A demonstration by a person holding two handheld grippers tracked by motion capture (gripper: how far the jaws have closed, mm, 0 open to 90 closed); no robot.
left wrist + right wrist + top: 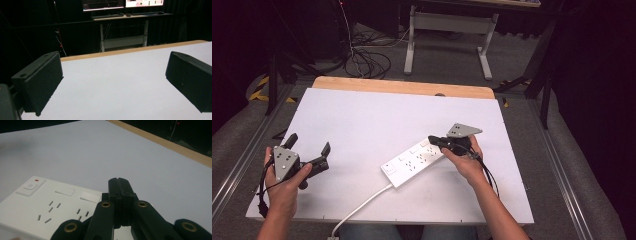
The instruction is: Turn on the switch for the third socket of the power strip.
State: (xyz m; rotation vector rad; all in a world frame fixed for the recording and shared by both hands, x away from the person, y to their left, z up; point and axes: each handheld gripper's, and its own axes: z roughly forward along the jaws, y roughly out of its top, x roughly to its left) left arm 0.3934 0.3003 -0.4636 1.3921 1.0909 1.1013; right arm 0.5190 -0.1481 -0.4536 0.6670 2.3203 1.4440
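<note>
A white power strip (412, 162) lies at an angle on the white table (372, 115), its white cable (362, 205) running off the near edge. In the right gripper view the strip (37, 205) shows a power button (30, 186) with a red mark and several socket slots. My right gripper (433, 140) is shut with nothing between its jaws, its tip (119, 181) just over the strip's right end. Whether it touches the strip I cannot tell. My left gripper (309, 143) is held open at the table's left side, apart from the strip, its jaws (112, 85) wide over bare tabletop.
A wooden strip (402, 86) borders the table's far edge. Beyond it stand a white desk frame (447, 30) and loose cables (362, 60) on the floor. Monitors (122, 3) glow on the far desk. Metal rails (242, 160) run along both sides.
</note>
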